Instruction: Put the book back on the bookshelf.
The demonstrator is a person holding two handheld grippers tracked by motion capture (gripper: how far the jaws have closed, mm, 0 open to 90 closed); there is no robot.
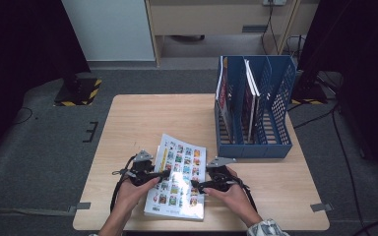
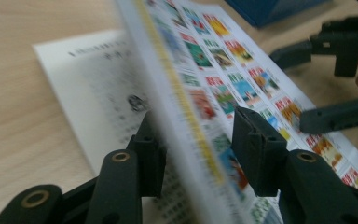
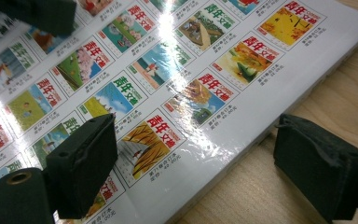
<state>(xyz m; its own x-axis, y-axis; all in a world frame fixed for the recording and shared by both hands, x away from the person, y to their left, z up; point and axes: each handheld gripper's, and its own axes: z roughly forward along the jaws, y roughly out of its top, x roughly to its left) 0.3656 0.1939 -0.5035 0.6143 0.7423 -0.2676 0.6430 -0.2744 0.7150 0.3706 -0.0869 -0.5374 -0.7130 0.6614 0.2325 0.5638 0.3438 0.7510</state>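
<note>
A magazine (image 1: 181, 162) lies on the wooden table (image 1: 142, 118) near its front edge, its glossy cover printed with several small coloured pictures. My left gripper (image 1: 165, 173) is at the magazine's left edge. In the left gripper view the cover (image 2: 205, 60) stands lifted off a white text page (image 2: 88, 74) and passes between the jaws of my left gripper (image 2: 193, 130), which stand apart on either side of it. My right gripper (image 1: 196, 186) is open at the right edge. In the right gripper view my right gripper (image 3: 196, 154) has one jaw over the magazine (image 3: 177, 79) and the other over bare wood.
A blue file rack (image 1: 275, 123) stands at the table's back right and holds upright magazines (image 1: 248, 98). Its front wall is just beyond my right hand. Bare wood lies to the left of the magazine and behind it. Grey carpet surrounds the table.
</note>
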